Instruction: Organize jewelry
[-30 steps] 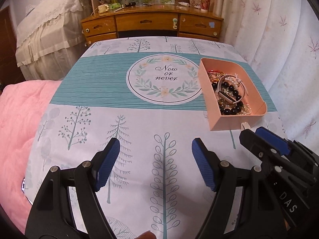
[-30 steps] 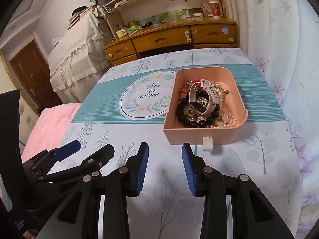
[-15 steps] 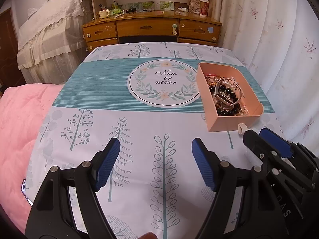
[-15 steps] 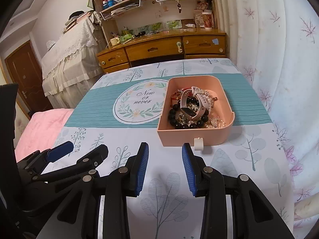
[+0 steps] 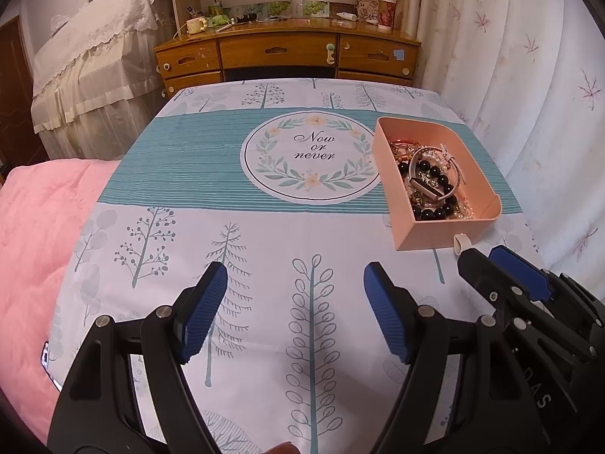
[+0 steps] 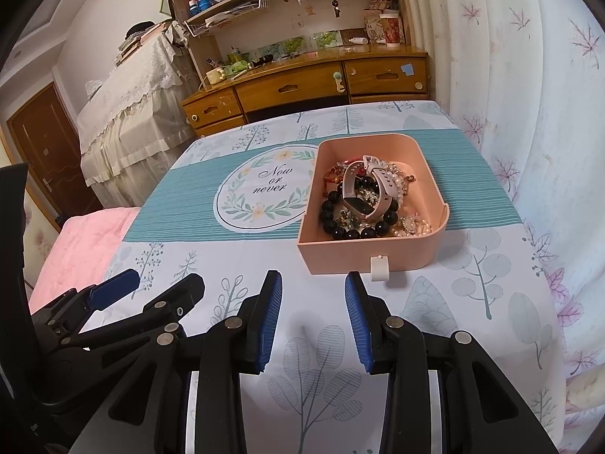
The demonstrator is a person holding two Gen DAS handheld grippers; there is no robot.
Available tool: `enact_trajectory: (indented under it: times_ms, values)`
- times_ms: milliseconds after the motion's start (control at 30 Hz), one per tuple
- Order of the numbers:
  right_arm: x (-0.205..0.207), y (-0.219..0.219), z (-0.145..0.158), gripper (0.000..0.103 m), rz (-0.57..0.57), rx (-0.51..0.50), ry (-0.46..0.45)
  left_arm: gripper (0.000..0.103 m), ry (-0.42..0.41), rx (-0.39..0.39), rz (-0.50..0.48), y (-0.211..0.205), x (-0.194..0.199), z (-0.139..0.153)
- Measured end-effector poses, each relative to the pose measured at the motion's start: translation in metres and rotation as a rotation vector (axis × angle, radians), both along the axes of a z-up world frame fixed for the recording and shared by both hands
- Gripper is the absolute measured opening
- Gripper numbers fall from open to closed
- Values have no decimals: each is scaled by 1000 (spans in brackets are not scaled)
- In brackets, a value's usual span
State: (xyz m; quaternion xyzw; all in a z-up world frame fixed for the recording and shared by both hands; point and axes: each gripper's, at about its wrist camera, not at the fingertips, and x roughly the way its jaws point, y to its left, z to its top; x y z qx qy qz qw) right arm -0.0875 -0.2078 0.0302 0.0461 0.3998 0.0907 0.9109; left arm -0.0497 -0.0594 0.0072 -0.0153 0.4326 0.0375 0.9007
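- A pink plastic tray (image 6: 427, 244) with rounded corners sits on the right side of a cloth-covered table, just beside a printed circle reading "Now or never" (image 6: 270, 185).
- All the jewelry in view lies inside this tray, heaped together: a bracelet of glossy black round beads (image 6: 336, 223), a beige smartwatch (image 6: 378, 193) with a soft rubbery strap looped on top, pale pearl strands (image 6: 414, 227), and small gold and red pieces (image 6: 334, 174) too tangled to name.
- A small white clip-like tab (image 6: 379, 266) projects from the tray's near wall.
- No jewelry lies on the cloth outside the tray. The scene fits either pieces already gathered in, or a tangle waiting to be sorted out; the pictures do not settle which.
- The right gripper (image 6: 313, 316) hangs above the cloth just short of the tray's near wall, its ribbed blue pads parted and holding nothing.
- The left gripper (image 5: 295, 308) is well to the left of the tray, its pads spread wider, also holding nothing.
- My judgement: any pick here calls for care, as smooth beads may slip, strands snag one another, and the light tray may slide.
- The tablecloth (image 5: 264, 265) is smooth white fabric with tree prints and a teal striped band.
- Beyond stand a wooden desk (image 6: 302, 85), a pink quilt (image 5: 34, 234) and pale leaf-patterned curtains (image 6: 529, 75).
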Motion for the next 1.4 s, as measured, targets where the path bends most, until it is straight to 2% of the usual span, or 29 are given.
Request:
enact_trajectory:
  times_ms: [1400]
  values:
    - [4,3,-9,35,-6,7,14,73,27,3,-7,7,7,-13]
